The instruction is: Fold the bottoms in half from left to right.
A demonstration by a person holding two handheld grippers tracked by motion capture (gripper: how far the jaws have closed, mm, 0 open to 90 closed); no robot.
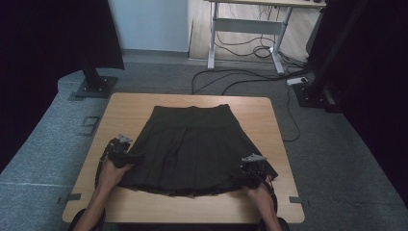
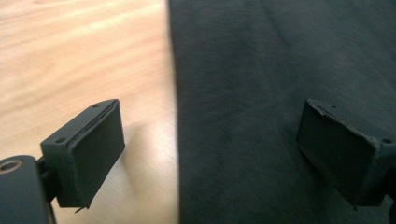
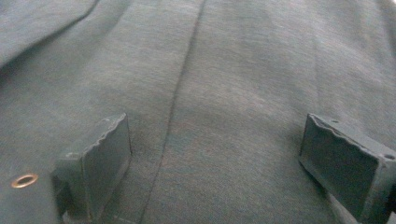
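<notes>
Where the person's left forearm comes in at the bottom of the high view, the left gripper (image 1: 126, 155) sits at the left side edge of the black pleated skirt (image 1: 192, 144), low down near the hem. Its own view shows why it stands there: the jaws are wide apart and straddle the cloth's border, one pad (image 2: 95, 154) over bare wood and the other over the fabric, so that closing them would likely pinch that edge. Nothing is clamped yet.

The skirt lies flat in the middle of the desk (image 1: 130, 103), waistband at the far side and hem toward the person, spread wide with its pleats running front to back. That layout suits folding or smoothing, with both lower corners within reach.

At the right, the right gripper (image 1: 253, 166) rests over the skirt's right lower corner. In its own view the jaws are parted with a pleat seam (image 3: 175, 116) running between them, the pads above or lightly on the cloth and gripping nothing. I judge both hands are lining up matching holds on opposite sides.
</notes>
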